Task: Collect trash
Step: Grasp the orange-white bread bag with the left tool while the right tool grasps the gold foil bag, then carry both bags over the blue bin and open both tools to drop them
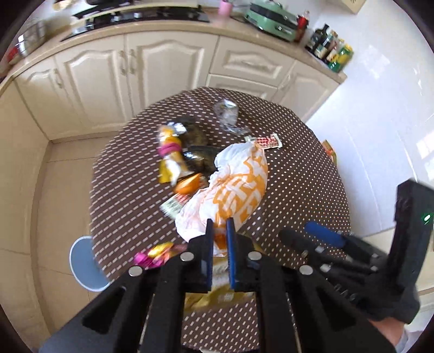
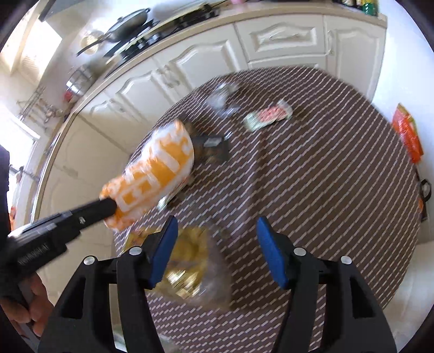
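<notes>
A white and orange plastic bag (image 1: 238, 187) lies on the round brown dotted table (image 1: 312, 168). My left gripper (image 1: 219, 225) is shut on the bag's near edge; the right wrist view shows the bag (image 2: 157, 168) held up at the left gripper's tip (image 2: 108, 207). My right gripper (image 2: 215, 244) is open above a clear wrapper with gold contents (image 2: 195, 263), which lies between the fingers; it is seen from the left wrist view at the right (image 1: 320, 236). Wrappers are scattered on the table: yellow-pink (image 1: 171, 154), dark (image 1: 198, 154), clear (image 1: 226, 111), red-white (image 1: 267, 141), pink-yellow (image 1: 154, 255).
Cream kitchen cabinets (image 1: 152, 70) and a counter with a hob, a green appliance (image 1: 274, 21) and bottles stand behind the table. A blue round stool (image 1: 84, 263) sits at the table's left. An orange packet (image 2: 407, 133) lies past the table's right edge.
</notes>
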`<state>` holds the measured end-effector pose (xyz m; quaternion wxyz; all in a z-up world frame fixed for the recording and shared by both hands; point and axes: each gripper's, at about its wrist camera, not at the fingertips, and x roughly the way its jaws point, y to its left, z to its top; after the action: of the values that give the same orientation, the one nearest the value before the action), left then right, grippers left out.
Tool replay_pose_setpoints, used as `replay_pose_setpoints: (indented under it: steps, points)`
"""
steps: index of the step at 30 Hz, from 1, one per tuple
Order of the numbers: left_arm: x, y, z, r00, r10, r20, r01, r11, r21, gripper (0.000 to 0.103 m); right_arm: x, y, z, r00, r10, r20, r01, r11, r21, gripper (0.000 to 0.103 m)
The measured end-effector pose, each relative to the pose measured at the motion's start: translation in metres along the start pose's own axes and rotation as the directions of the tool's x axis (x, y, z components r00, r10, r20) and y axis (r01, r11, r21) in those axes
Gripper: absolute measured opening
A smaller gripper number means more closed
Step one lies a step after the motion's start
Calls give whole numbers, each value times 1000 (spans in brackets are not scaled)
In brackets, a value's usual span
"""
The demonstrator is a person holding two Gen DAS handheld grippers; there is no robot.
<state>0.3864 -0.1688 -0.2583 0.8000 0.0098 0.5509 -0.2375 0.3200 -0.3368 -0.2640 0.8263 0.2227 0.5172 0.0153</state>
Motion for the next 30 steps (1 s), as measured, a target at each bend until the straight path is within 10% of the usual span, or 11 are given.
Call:
replay_pose_setpoints:
  steps: [8, 10, 16, 23, 30]
  points:
    - [-37, 33, -46, 999, 30, 27, -28, 998, -53, 8, 30, 2, -35, 998, -17, -61, 23, 995, 96, 68]
    - [-43, 40, -55, 999, 25, 28, -23, 998, -62, 8, 40, -3, -39, 997, 7, -82, 4, 992, 128, 43]
    - [-57, 62, -75, 999, 13, 39, -10, 996, -93, 8, 21, 12, -44, 999, 29, -32, -25, 995, 99, 11]
    - [-91, 101, -94, 995, 14, 99, 1, 988, -153, 8, -8, 86, -55, 998, 6, 56, -1, 996, -85, 9]
    - [-127, 187, -134, 984, 130, 119, -88, 947, -308, 8, 53, 199, -64, 997, 81, -2, -78, 958, -277, 9]
